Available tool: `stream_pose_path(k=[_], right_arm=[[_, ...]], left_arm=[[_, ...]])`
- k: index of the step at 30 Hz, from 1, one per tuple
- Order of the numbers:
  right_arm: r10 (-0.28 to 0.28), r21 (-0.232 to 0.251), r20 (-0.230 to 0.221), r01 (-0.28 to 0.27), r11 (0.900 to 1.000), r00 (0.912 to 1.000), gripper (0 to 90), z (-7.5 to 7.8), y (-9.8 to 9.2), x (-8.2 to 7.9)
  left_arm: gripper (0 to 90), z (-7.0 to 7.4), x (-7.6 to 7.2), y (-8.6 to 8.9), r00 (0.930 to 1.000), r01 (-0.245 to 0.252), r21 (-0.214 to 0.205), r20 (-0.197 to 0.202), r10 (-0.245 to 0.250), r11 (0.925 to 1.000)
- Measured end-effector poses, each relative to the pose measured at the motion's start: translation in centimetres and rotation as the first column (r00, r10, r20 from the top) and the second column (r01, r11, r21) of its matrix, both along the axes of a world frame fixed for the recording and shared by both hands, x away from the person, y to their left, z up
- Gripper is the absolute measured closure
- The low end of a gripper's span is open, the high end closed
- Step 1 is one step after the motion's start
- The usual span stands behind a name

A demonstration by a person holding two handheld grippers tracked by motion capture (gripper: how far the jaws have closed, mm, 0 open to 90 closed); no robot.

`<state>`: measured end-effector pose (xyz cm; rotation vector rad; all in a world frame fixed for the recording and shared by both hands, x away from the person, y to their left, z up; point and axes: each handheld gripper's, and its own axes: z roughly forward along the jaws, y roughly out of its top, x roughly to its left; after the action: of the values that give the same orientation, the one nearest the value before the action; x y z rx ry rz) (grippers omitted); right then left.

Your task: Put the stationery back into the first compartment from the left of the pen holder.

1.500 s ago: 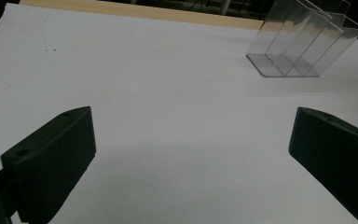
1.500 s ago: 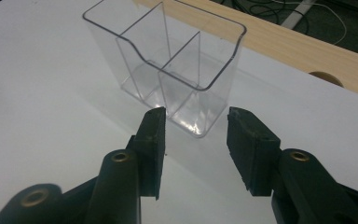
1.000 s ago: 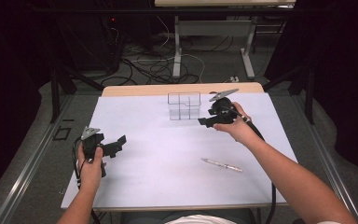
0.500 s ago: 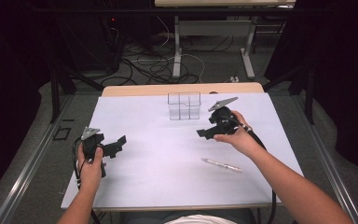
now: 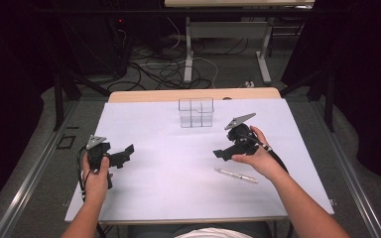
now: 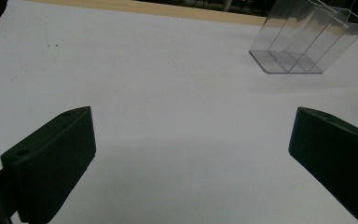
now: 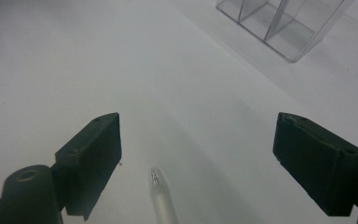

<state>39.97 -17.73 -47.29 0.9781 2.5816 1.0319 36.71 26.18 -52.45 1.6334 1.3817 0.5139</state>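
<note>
A clear plastic box with compartments (image 5: 196,112) stands at the back middle of the white table (image 5: 168,188). It also shows at the upper right in the left gripper view (image 6: 303,42) and in the right gripper view (image 7: 284,23). A pale pen (image 5: 236,175) lies on the table at the right, near the front. My right gripper (image 5: 224,153) hovers just above and left of that pen, open and empty. In the right gripper view the pen's tip (image 7: 161,198) lies low between the two wide-apart jaws. My left gripper (image 5: 124,152) is open and empty at the table's left.
A wooden strip (image 5: 149,95) runs along the table's far edge. Beyond it are cables on the floor (image 5: 168,69) and desk legs (image 5: 188,54). Metal rails (image 5: 34,168) flank the table on both sides.
My right gripper has moved from beside the clear box toward me and down, to just above the pen. The left gripper has stayed in place.
</note>
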Motion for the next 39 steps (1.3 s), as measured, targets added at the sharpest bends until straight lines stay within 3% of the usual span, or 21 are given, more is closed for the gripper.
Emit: stream_pose_path(k=[5,7,8,11,14,31,34,36,39], right_arm=[[0.027,-0.028,-0.006,-0.027,0.9993,0.9996,15.2,-0.4,-0.3,-0.4],[0.047,-0.067,-0.013,-0.048,0.9966,0.9988,16.6,-0.5,-0.5,-0.6],[0.071,-0.079,-0.005,-0.072,0.9943,0.9974,18.1,-0.7,-0.6,-0.6],[0.093,-0.113,-0.040,-0.097,0.9888,0.9948,28.3,-0.9,-0.6,-1.0],[0.112,-0.135,-0.045,-0.117,0.9840,0.9927,30.2,-1.0,-0.6,-1.3],[0.146,-0.206,-0.080,-0.159,0.9655,0.9861,37.4,-3.2,0.2,-1.3],[0.121,-0.220,-0.117,-0.145,0.9648,0.9857,39.1,-3.3,0.3,-1.5],[0.135,-0.232,-0.118,-0.159,0.9596,0.9838,40.5,-3.4,0.2,-1.3],[0.135,-0.216,-0.148,-0.166,0.9621,0.9796,47.8,-3.6,0.1,-1.4]], left_arm=[[0.4,0.1,0.0,0.0,1.0000,0.004,0.002,0.004,-0.004,1.0000],[0.4,0.1,0.0,0.0,1.0000,0.006,0.004,0.002,-0.006,1.0000],[0.4,0.1,-0.1,0.0,1.0000,0.007,0.003,0.002,-0.007,1.0000],[0.4,0.2,-0.1,0.0,0.9999,0.008,0.000,0.010,-0.008,1.0000],[0.4,0.2,-0.1,0.0,0.9999,0.009,0.001,0.010,-0.009,1.0000],[0.4,0.1,0.0,-0.1,0.9998,0.018,0.006,0.006,-0.018,0.9998],[0.4,0.1,0.0,-0.1,0.9998,0.018,0.005,0.004,-0.018,0.9998],[0.4,0.1,0.0,-0.1,0.9998,0.020,0.007,0.004,-0.020,0.9998],[0.4,0.1,0.0,-0.1,0.9998,0.021,0.007,0.003,-0.021,0.9998]])
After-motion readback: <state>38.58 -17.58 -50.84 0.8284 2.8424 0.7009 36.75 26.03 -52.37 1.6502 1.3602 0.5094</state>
